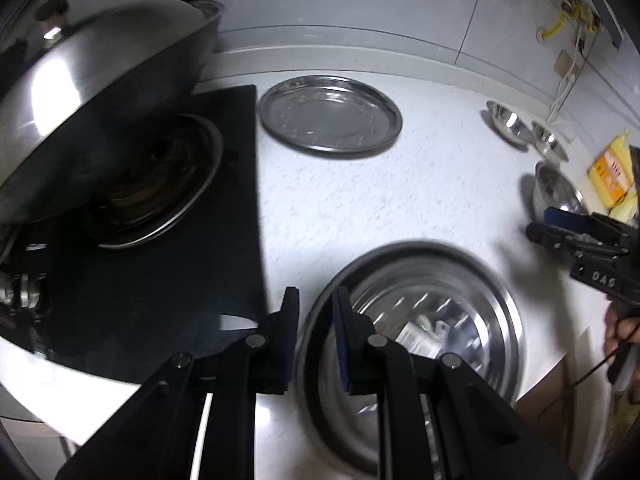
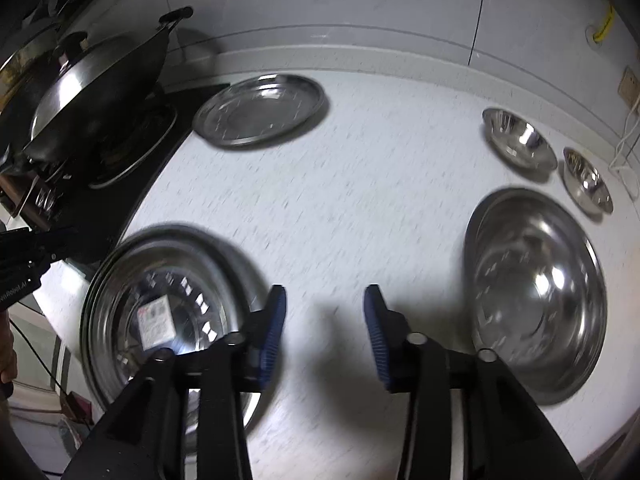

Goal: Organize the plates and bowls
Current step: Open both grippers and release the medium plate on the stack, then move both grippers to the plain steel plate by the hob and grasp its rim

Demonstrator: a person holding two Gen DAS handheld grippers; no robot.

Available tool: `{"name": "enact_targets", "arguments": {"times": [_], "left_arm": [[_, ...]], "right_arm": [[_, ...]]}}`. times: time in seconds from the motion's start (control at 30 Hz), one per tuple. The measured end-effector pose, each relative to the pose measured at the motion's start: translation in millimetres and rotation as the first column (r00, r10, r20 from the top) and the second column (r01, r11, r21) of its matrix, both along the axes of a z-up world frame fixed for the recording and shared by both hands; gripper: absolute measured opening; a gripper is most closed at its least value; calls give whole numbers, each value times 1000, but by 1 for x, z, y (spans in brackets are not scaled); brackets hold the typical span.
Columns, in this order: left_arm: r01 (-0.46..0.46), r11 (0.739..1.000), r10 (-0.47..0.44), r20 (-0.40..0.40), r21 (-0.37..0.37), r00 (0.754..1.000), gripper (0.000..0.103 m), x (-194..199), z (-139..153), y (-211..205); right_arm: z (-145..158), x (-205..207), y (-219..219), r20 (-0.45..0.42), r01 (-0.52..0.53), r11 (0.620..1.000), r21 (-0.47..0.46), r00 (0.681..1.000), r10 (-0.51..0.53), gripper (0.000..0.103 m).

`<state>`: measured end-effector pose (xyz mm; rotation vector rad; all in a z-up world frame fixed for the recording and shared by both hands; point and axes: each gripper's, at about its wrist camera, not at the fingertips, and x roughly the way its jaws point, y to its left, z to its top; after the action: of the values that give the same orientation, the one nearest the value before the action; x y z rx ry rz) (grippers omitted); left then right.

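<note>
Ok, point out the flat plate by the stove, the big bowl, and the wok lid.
Flat plate (image 2: 260, 110): right wrist view, on its flat centre.
Big bowl (image 2: 536, 292): right wrist view, on its inner bottom.
Wok lid (image 1: 100, 76): left wrist view, on its shiny dome.

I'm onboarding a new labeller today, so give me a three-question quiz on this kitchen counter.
1. True or false: the left gripper fingers straddle the rim of the near round steel plate.
2. How many steel bowls stand on the white speckled counter?
3. The lidded black wok sits on: A) gas stove B) counter.
Key: 1 true; 2 three; 3 A.
</note>
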<state>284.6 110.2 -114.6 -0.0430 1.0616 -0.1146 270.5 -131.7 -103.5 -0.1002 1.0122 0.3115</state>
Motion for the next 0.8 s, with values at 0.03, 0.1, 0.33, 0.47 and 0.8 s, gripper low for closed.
{"name": "enact_targets", "arguments": {"times": [0.03,0.1,0.33,0.47,0.8], "left_arm": [[-4,1000,4,-3,-11,1000,16,7,0,0],[-6,1000,6,-6,-15,1000,17,18,0,-2],[-10,1000,10,-25,2,1000,53,68,-3,-2],[-17,1000,16,-22,-8,1000,55,94,-6,-4],[-170,977,162,-73,-127,984,55,156,-30,6]], "right_arm": [[2,8,-1,10,0,1000,-8,1000,0,49],[5,19,0,22,-8,1000,-12,1000,9,53],[3,63,11,25,-45,999,-25,999,46,60],[2,89,19,20,-65,997,-33,998,66,60],[-7,168,38,-50,-102,994,38,993,104,60]]}}
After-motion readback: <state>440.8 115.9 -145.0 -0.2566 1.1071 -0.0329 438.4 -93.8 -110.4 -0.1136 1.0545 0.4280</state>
